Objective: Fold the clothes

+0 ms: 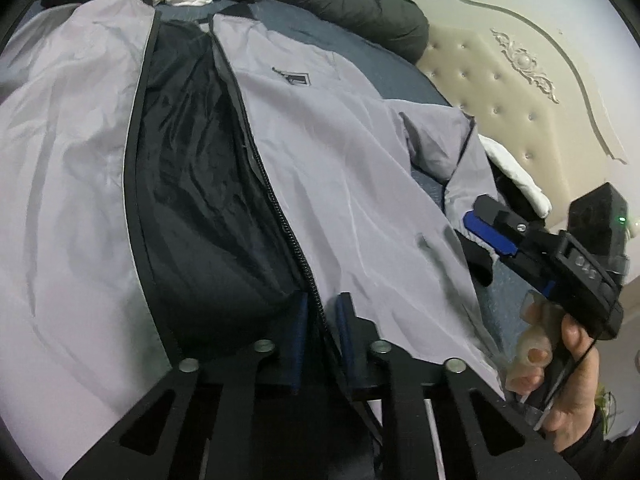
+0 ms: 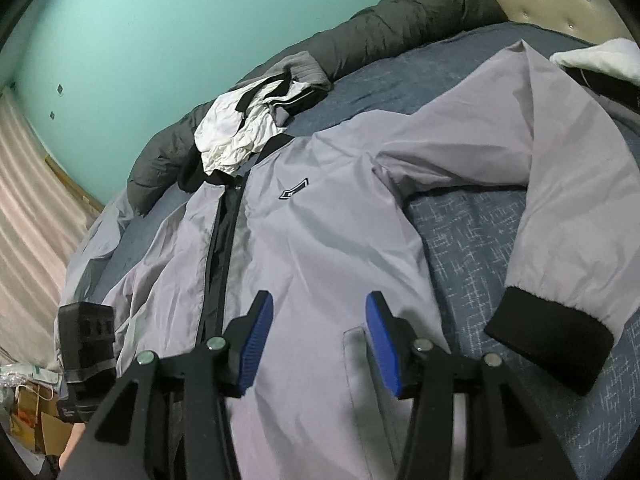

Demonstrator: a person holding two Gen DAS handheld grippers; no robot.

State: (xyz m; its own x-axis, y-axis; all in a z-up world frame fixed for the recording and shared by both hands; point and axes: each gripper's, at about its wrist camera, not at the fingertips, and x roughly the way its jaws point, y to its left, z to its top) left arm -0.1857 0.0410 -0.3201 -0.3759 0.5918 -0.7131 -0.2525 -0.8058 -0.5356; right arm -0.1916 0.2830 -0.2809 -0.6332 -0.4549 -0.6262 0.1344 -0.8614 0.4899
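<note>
A light grey zip jacket [image 1: 360,160] with black lining lies unzipped and face up on the bed. My left gripper [image 1: 322,332] sits low in the left wrist view, shut on the zipper edge [image 1: 316,300] of the jacket's front panel near the hem. In the right wrist view my right gripper [image 2: 320,344] stands open over the same panel [image 2: 320,240] beside a pocket slit, with nothing pinched between its blue pads [image 2: 258,344]. The left wrist view shows that right gripper [image 1: 486,222] by the jacket's side edge, held by a hand [image 1: 568,360]. One sleeve ends in a black cuff [image 2: 548,344].
The blue bed cover [image 2: 480,240] lies under the jacket. A crumpled white and black garment [image 2: 236,132] sits by the collar, with a dark padded quilt [image 2: 400,20] behind it. A white cloth [image 1: 516,176] lies near the beige tufted headboard [image 1: 500,80]. Boxes [image 2: 36,412] stand beside the bed.
</note>
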